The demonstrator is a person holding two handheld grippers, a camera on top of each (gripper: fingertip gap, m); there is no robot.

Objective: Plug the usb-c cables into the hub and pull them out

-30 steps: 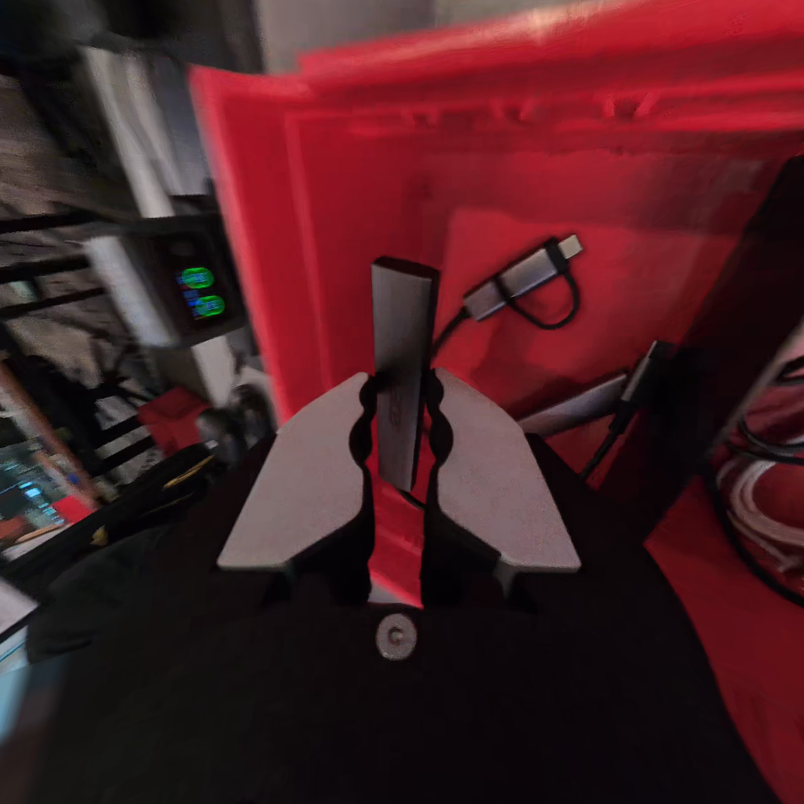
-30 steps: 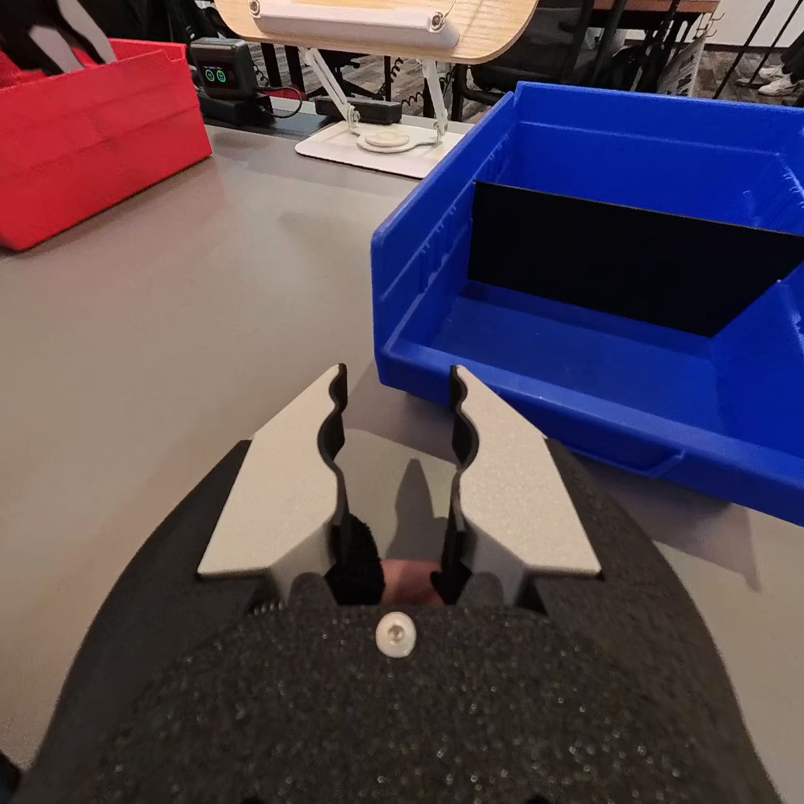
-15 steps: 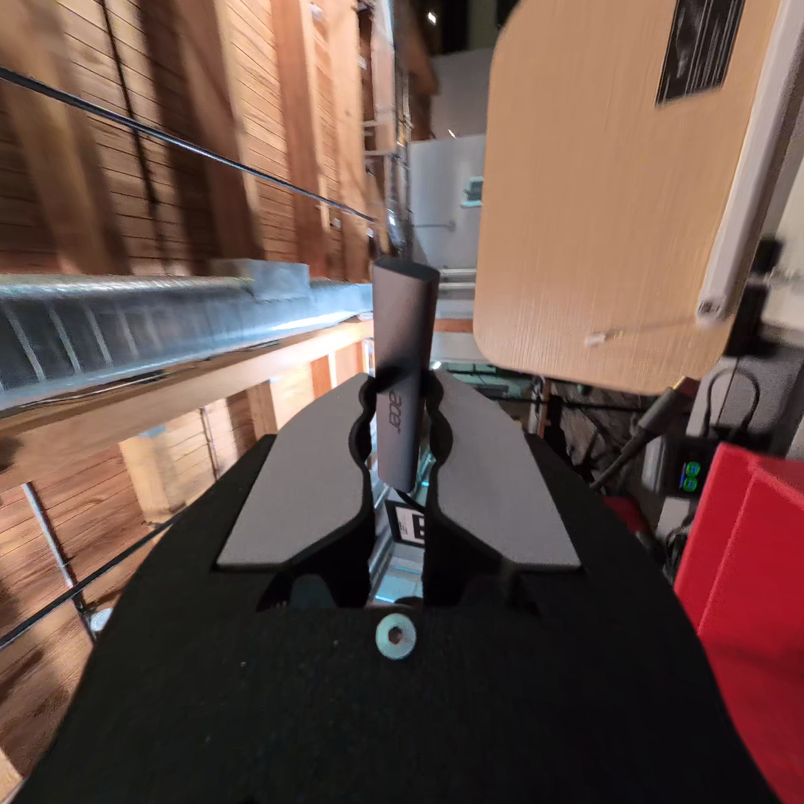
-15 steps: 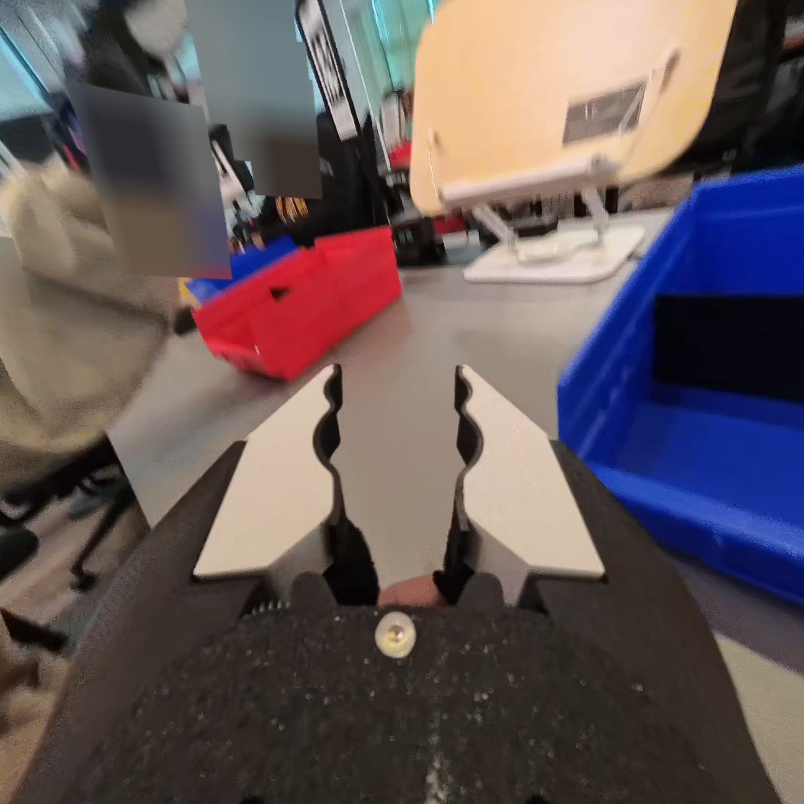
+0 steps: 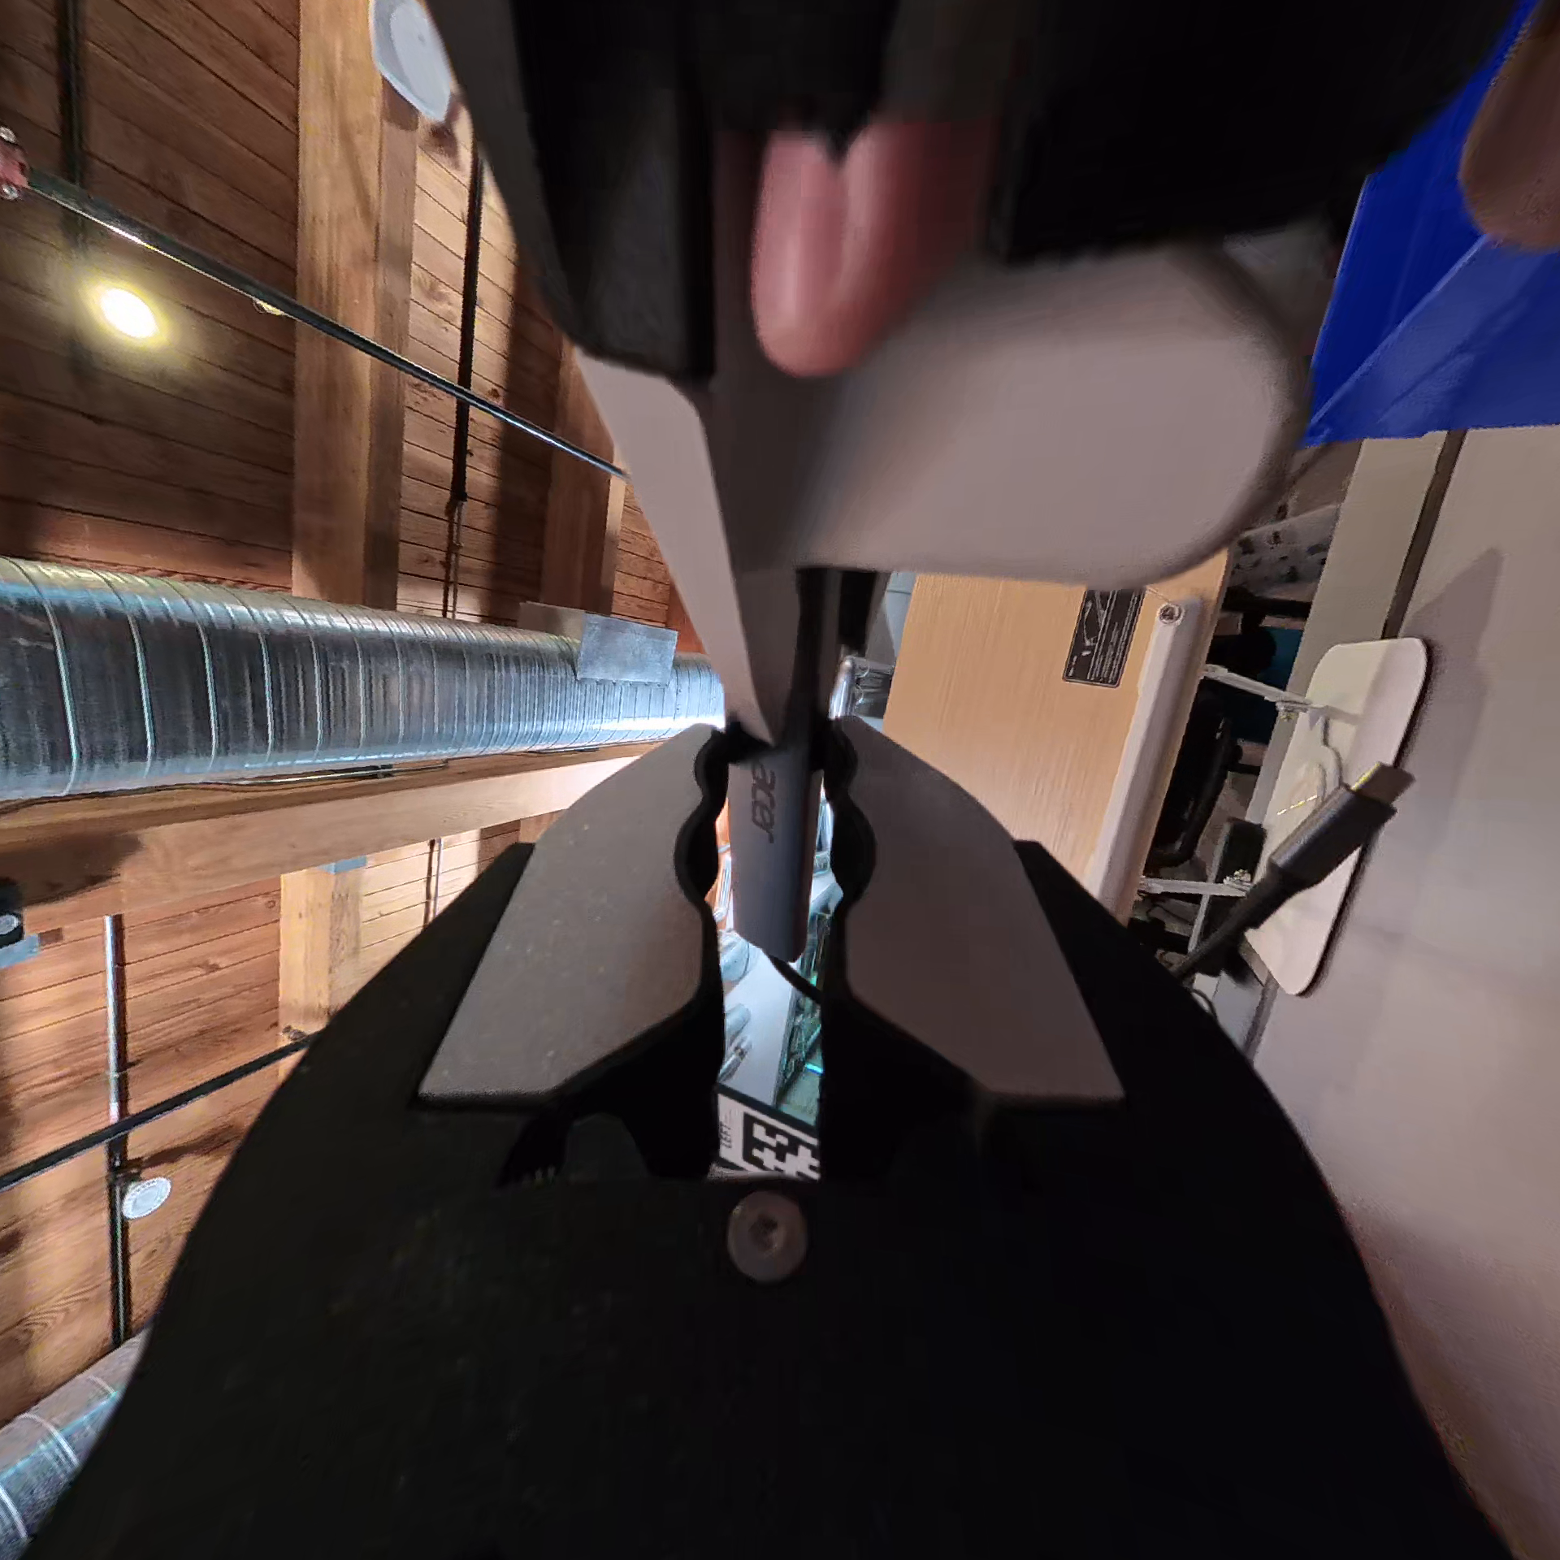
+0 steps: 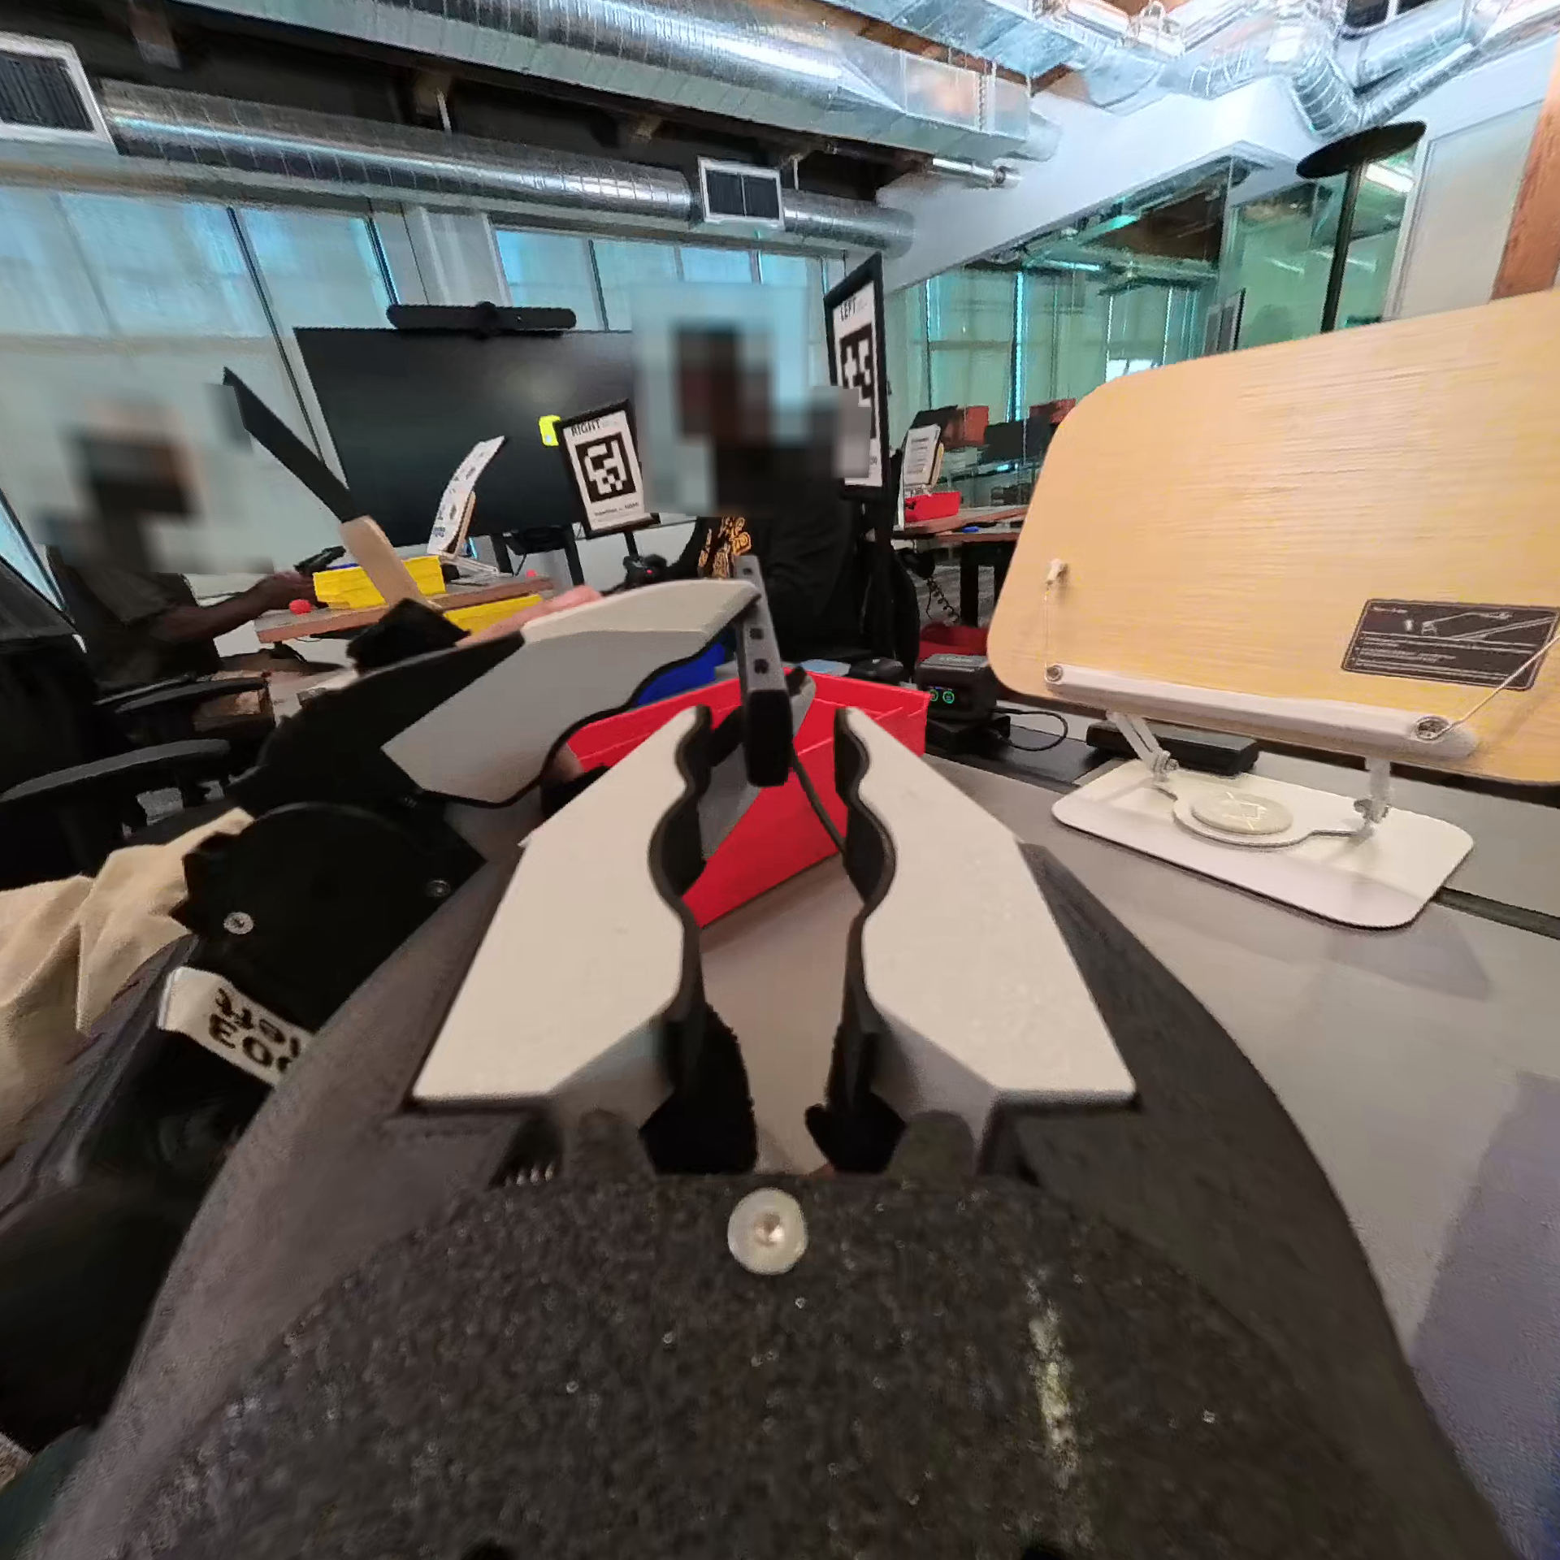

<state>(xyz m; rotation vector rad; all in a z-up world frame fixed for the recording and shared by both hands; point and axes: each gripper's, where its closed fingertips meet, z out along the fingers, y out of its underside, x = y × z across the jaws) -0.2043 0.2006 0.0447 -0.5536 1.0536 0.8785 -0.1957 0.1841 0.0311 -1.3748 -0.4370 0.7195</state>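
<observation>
My left gripper (image 5: 772,751) is shut on a slim grey hub (image 5: 772,844) and holds it in the air, pointing at the ceiling. My right gripper (image 6: 768,743) is open, and the hub (image 6: 764,726) stands edge-on between its fingertips. In the left wrist view the right gripper (image 5: 793,650) comes in from above, with its fingers on either side of the hub's far end. The left gripper (image 6: 764,650) shows from the left in the right wrist view. A dark cable with a USB-C plug (image 5: 1342,815) hangs at the right.
A red bin (image 6: 760,836) sits on the grey table (image 6: 1266,1055) behind the grippers. A wooden-topped stand (image 6: 1266,549) on a white base (image 6: 1266,853) stands at the right. A blue bin (image 5: 1435,295) is at the far right. People sit at desks behind. My two grippers' fingertips are within a few centimetres of each other.
My left gripper lifted the hub out of the red bin and turned it upward. My right gripper swung away from the blue bin and came up to the hub's end.
</observation>
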